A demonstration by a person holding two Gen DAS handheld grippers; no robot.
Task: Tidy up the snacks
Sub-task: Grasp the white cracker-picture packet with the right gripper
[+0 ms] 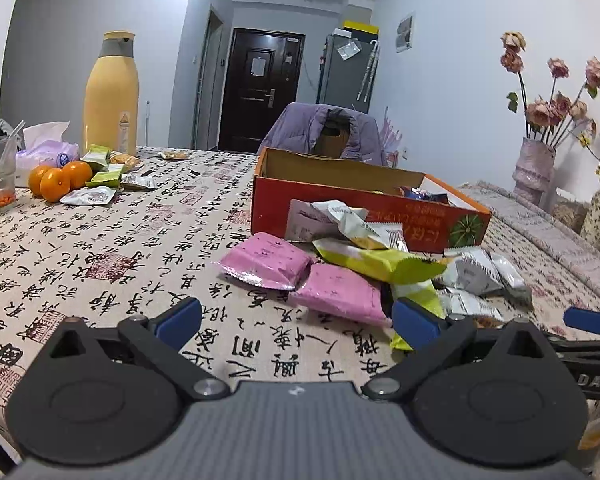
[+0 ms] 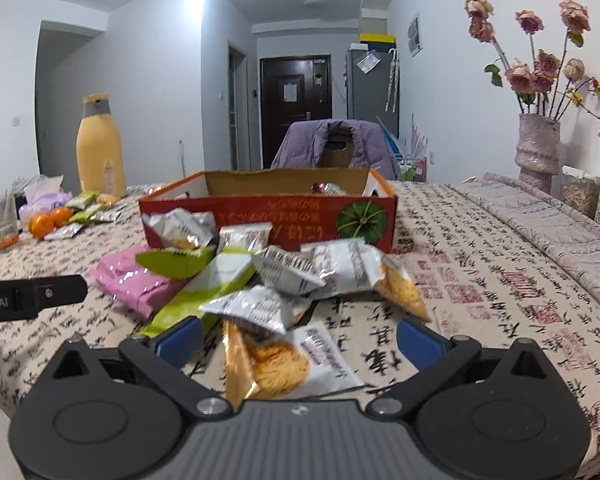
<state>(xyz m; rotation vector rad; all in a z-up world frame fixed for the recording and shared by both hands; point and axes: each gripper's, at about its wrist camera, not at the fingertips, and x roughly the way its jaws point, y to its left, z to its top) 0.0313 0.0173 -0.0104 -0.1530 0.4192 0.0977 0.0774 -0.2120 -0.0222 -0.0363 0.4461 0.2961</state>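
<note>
White letters "DAS" stand on the black arm of the other gripper (image 1: 592, 376) at the right edge of the left wrist view; "bot.AI" on the black arm (image 2: 28, 298) at the left edge of the right wrist view. Tablecloth (image 1: 100, 240) calligraphy and orange box (image 2: 284, 228) lettering appear inverted, unreadable.

Both wrist cameras sit low near the table's (image 1: 100, 248) front edge, facing the far door (image 2: 296, 108); both show the snack pile (image 2: 260, 276) and box (image 1: 364, 216).
</note>
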